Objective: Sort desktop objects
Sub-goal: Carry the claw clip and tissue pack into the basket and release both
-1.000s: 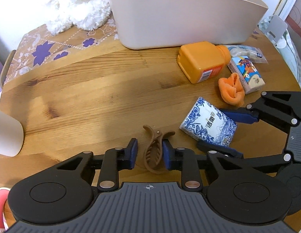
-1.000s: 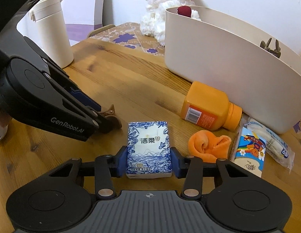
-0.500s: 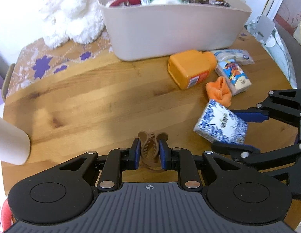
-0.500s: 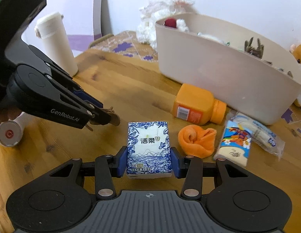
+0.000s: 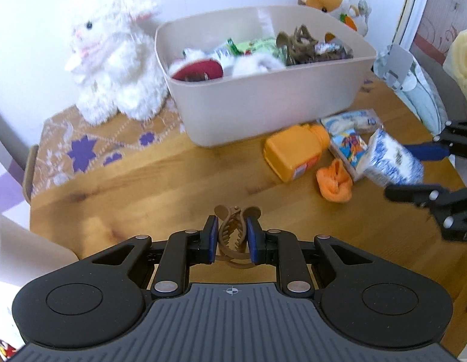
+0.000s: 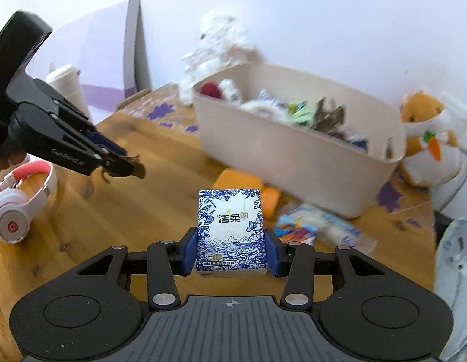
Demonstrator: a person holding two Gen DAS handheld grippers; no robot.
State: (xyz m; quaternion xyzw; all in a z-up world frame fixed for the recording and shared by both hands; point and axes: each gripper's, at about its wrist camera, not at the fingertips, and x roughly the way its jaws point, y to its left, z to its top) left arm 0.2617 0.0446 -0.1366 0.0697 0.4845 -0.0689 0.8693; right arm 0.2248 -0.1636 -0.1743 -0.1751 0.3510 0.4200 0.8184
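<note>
— Which way is the bin from what's being carried?

— Ahead of both. The left gripper [image 5: 232,239] has its jaws clamped on the brown hair claw [image 5: 234,235], held above the wooden table [image 5: 143,187]. The claw's long axis runs along the fingers, pointing toward the beige bin [image 5: 263,102], which sits up and to the right.

— And the other side?

— The right gripper [image 6: 231,249] is pinched on the blue-and-white tissue pack [image 6: 231,229], upright, long axis forward, lifted off the table. The bin lies ahead and slightly right; this hand looks nearer to it, I'd judge.

— What's left on the table?

— An orange bottle [image 5: 296,155] on its side, an orange cloth [image 5: 336,182] and snack packets [image 5: 348,144] in front of the bin; white headphones [image 6: 19,205] lie at far left. Plush toys stand against the white wall.
</note>
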